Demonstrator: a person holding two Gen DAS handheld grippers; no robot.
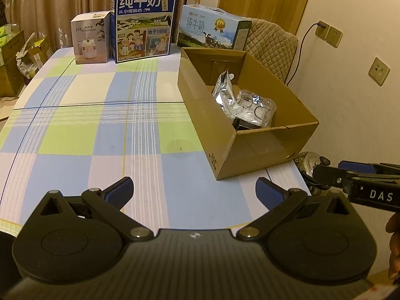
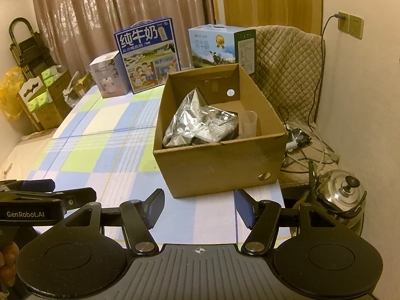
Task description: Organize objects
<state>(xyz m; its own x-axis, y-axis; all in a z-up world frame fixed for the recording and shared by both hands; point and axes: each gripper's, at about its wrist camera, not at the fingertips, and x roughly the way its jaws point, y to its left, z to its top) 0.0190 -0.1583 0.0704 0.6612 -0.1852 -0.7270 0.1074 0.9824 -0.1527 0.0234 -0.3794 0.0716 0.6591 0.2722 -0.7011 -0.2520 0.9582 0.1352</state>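
An open cardboard box (image 1: 252, 150) stands on the right side of the checked tablecloth (image 1: 100, 115). Inside it lie a silver foil bag (image 2: 185, 120), a clear plastic package (image 1: 255, 107), a dark item beneath them and a clear cup (image 2: 249, 122). My left gripper (image 1: 195, 187) hovers open over the near table edge, left of the box's front corner, with nothing between its fingers. My right gripper (image 2: 200, 201) is also open and empty, just in front of the box's near wall (image 2: 212, 167).
At the table's far end stand a white humidifier box (image 1: 91, 40), a tall blue milk carton (image 1: 143, 22) and a lighter milk carton (image 1: 212, 28). A quilted chair (image 2: 287, 70), cables and a steel kettle (image 2: 342, 192) sit to the right. Stacked boxes (image 2: 42, 97) are at the left.
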